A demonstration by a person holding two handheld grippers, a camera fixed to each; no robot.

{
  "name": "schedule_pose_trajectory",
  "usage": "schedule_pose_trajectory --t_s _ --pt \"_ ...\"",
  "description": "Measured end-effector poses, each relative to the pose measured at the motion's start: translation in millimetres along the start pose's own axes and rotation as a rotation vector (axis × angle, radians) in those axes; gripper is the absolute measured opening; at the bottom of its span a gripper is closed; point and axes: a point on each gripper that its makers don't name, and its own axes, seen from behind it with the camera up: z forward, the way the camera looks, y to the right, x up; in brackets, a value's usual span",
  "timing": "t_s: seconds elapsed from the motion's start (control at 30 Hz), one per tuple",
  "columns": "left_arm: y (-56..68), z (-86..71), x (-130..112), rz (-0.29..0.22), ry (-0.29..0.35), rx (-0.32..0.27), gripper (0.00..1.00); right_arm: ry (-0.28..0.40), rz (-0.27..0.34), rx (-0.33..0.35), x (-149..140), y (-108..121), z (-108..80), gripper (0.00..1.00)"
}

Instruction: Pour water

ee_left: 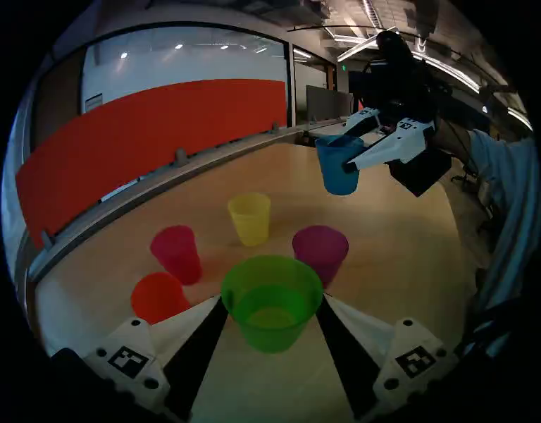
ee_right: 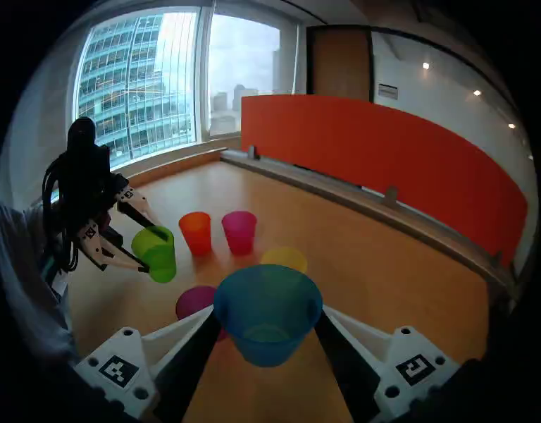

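Observation:
My left gripper [ee_left: 272, 314] is shut on a green cup [ee_left: 272, 302], held upright above the wooden table [ee_left: 397, 247]. My right gripper [ee_right: 268, 321] is shut on a blue cup [ee_right: 268, 310], also upright and raised. In the left gripper view the blue cup [ee_left: 338, 163] hangs at the upper right in the right gripper [ee_left: 344, 154]. In the right gripper view the green cup [ee_right: 156, 252] sits at the left in the left gripper [ee_right: 147, 250]. On the table stand a yellow cup [ee_left: 250, 218], a pink cup [ee_left: 176, 252], an orange cup [ee_left: 158, 296] and a purple cup [ee_left: 320, 252].
An orange partition [ee_left: 151, 134] with a low rail runs along the table's far edge. A sleeve [ee_left: 513, 190] shows at the right. Windows [ee_right: 158, 92] lie behind the left gripper. Bare tabletop [ee_right: 383, 261] lies to the right of the cups.

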Motion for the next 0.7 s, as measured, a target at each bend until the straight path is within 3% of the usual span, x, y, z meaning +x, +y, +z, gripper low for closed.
schedule_pose_trajectory --t_s 0.3,0.7 --pt "-0.6 10.7 -13.8 0.025 -0.063 -0.006 0.86 -0.058 0.008 0.023 -27.7 -5.5 10.2 0.91" --pt "-4.4 19.8 -27.5 0.019 -0.114 -0.01 0.86 -0.118 -0.002 0.038 -57.5 -10.2 18.5 0.91"
